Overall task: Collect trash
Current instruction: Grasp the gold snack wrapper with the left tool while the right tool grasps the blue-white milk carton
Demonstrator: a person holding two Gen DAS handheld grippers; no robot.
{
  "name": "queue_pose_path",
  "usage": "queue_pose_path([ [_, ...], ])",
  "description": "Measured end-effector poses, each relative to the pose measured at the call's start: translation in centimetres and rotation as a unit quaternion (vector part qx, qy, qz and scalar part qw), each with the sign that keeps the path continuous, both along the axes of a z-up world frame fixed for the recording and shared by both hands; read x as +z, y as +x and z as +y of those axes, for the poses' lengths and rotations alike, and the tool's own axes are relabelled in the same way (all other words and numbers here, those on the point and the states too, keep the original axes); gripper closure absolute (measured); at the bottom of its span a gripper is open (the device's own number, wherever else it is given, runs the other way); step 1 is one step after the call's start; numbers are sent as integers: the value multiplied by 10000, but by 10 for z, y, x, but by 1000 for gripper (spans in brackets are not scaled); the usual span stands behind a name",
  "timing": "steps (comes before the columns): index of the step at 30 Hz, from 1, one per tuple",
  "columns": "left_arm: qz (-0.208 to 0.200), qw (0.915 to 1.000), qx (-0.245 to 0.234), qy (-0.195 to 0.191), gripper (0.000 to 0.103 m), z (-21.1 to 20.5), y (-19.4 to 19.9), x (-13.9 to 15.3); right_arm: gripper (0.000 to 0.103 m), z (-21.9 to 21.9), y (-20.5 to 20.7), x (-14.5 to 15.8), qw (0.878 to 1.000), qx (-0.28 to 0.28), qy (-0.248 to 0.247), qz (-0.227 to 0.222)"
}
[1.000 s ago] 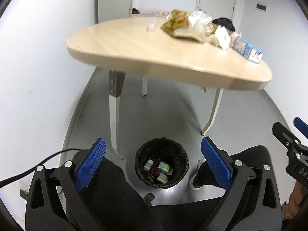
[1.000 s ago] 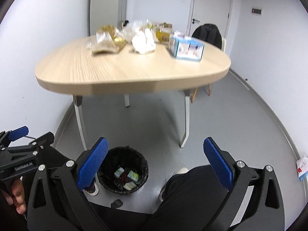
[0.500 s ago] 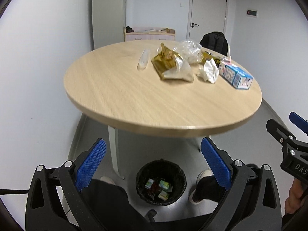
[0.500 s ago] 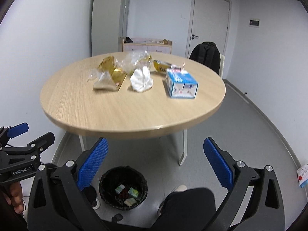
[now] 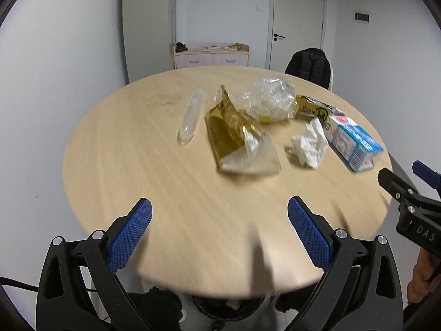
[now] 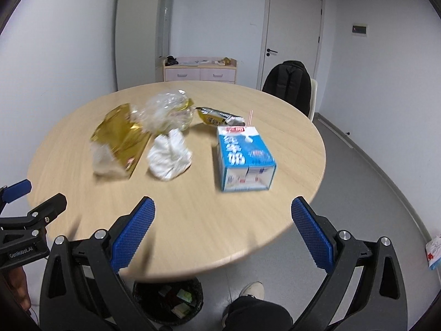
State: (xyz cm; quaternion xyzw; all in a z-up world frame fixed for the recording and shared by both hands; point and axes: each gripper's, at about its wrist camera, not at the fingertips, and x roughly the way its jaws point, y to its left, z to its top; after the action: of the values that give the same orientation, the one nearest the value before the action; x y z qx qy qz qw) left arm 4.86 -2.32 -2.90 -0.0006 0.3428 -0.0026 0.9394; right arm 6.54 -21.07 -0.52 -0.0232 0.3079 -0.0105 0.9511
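Milk carton [image 6: 245,160] lies flat, straw end (red-striped) pointing away.

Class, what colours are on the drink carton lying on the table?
The drink carton is blue and white, clearest in the right wrist view.

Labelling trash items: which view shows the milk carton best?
Right wrist: the milk carton lies near the middle, top and end face showing, straw visible. Left wrist shows it only at the right edge of the table, small and distorted.
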Motion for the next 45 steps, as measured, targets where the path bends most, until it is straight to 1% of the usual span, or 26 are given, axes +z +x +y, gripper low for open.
queue_pose_path([
  [7, 120, 9999, 18, 64, 6, -12, 50, -1, 8, -12, 46, -13, 9999, -19, 78, 142],
  [11, 181, 9998, 76, 81, 6, -18, 70, -3, 8, -20, 66, -20, 9996, -27, 114, 256],
  [16, 335, 9992, 181, 132, 6, -27, 93, -9, 8, -29, 86, -15, 9995, -62, 158, 274],
  [20, 401, 9987, 283, 169, 8, -33, 107, -11, 8, -34, 104, -11, 9990, -7, 243, 376],
  [22, 414, 9984, 331, 175, 10, -36, 114, -11, 13, -34, 113, -13, 9985, 19, 251, 482],
  [26, 434, 9982, 343, 218, 15, -41, 121, -10, 16, -32, 125, -18, 9974, 107, 280, 658],
  [27, 443, 9981, 360, 214, 17, -42, 123, -10, 18, -30, 127, -19, 9973, 113, 269, 673],
  [30, 526, 9977, 343, 245, 25, -45, 128, -12, 24, -29, 135, -23, 9967, 74, 222, 781],
  [31, 552, 9976, 328, 243, 30, -45, 130, -13, 25, -29, 137, -24, 9962, 91, 246, 830],
  [32, 586, 9975, 316, 221, 35, -45, 131, -13, 26, -29, 139, -25, 9959, 101, 256, 857],
  [33, 608, 9974, 314, 211, 37, -45, 132, -14, 28, -28, 140, -26, 9959, 103, 249, 868],
  [35, 653, 9973, 292, 188, 44, -46, 134, -15, 29, -26, 141, -27, 9958, 99, 208, 889],
  [36, 684, 9971, 280, 181, 46, -46, 134, -16, 31, -25, 143, -28, 9956, 99, 192, 910],
  [38, 744, 9967, 267, 181, 55, -45, 135, -18, 35, -24, 146, -30, 9952, 93, 144, 962],
  [39, 761, 9966, 266, 179, 57, -46, 137, -19, 37, -23, 146, -32, 9950, 91, 123, 989],
  [41, 797, 9963, 251, 185, 64, -47, 138, -20, 41, -21, 147, -34, 9945, 96, 71, 1040],
  [42, 813, 9962, 251, 193, 66, -46, 136, -22, 42, -21, 146, -35, 9945, 96, 52, 1037],
  [43, 833, 9960, 253, 198, 73, -45, 134, -24, 42, -20, 146, -35, 9946, 93, 36, 1035],
  [45, 869, 9958, 242, 153, 77, -45, 133, -25, 43, -20, 144, -35, 9945, 100, 15, 1047],
])
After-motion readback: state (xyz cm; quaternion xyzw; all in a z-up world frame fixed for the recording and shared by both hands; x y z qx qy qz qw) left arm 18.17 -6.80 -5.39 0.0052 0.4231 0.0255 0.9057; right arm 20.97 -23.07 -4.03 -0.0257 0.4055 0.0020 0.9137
